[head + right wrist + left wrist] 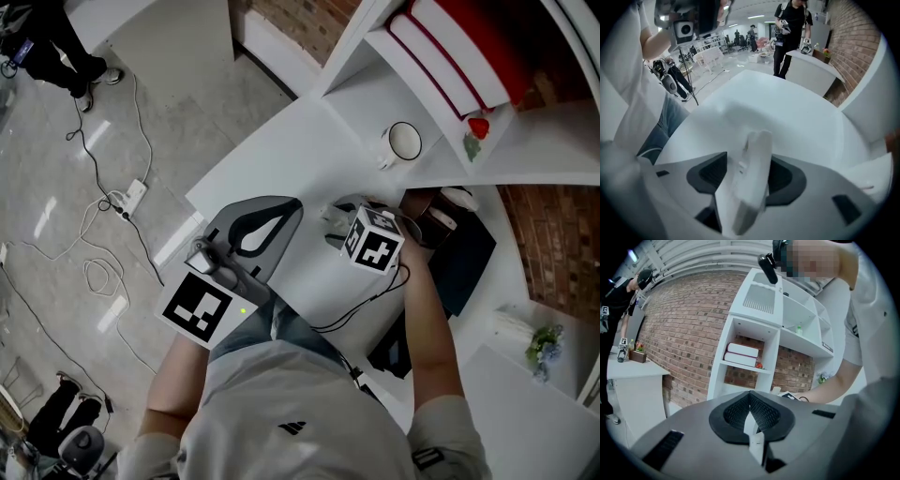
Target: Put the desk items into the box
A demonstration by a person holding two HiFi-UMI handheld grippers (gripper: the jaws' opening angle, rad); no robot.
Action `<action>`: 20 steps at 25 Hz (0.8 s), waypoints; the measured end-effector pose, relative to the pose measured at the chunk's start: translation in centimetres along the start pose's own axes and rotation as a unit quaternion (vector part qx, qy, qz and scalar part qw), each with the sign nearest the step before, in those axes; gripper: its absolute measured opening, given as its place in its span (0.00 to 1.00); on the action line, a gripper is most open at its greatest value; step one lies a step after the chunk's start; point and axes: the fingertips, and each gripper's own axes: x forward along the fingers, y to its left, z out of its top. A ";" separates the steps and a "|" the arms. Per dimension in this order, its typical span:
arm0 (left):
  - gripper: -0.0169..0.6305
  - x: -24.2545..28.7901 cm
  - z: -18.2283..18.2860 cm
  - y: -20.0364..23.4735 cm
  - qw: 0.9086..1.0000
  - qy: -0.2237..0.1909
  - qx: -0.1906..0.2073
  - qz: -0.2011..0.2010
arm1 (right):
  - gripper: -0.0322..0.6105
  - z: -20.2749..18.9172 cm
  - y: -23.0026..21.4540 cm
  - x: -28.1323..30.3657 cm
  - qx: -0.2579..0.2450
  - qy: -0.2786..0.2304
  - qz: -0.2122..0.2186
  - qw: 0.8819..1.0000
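Right gripper (749, 185): jaws clamped on a flat white item (757, 150). It sits slanted and stands well proud of the pads, so the grip is only on its lower part. Left gripper (751, 414): jaws closed, apparently empty, with a thin white sliver at the seam that I can't identify. It's held on the far side of the right gripper from the box (469, 258).

The dark box has brown things already inside. The right jaws point away from it, and the item is out at the end farthest from the box.

Risks, as I judge them:
- The swing round to the box could pivot the slanted item in the pads, or slip it out.
- The black cable (366, 307) just beside the box could snag.
- A release over the box rim or the brown contents could bounce the item out.
- The mug (404, 141) near the box could get knocked.
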 end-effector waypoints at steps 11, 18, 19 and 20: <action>0.04 0.0 0.2 -0.7 1.000 -0.003 0.003 -0.007 | 0.23 0.4 -0.3 -0.3 0.050 -0.043 -0.050 0.997; 0.04 -0.1 0.2 -1.8 1.000 -0.003 0.008 -0.015 | 0.23 0.6 0.2 -0.9 0.081 -0.066 -0.077 0.992; 0.04 -0.1 0.2 -1.9 1.000 -0.002 0.008 -0.016 | 0.23 0.7 0.3 -1.1 0.086 -0.073 -0.081 0.990; 0.04 -0.1 0.1 -2.1 1.000 -0.002 0.008 -0.018 | 0.23 0.8 0.3 -1.4 0.091 -0.080 -0.086 0.989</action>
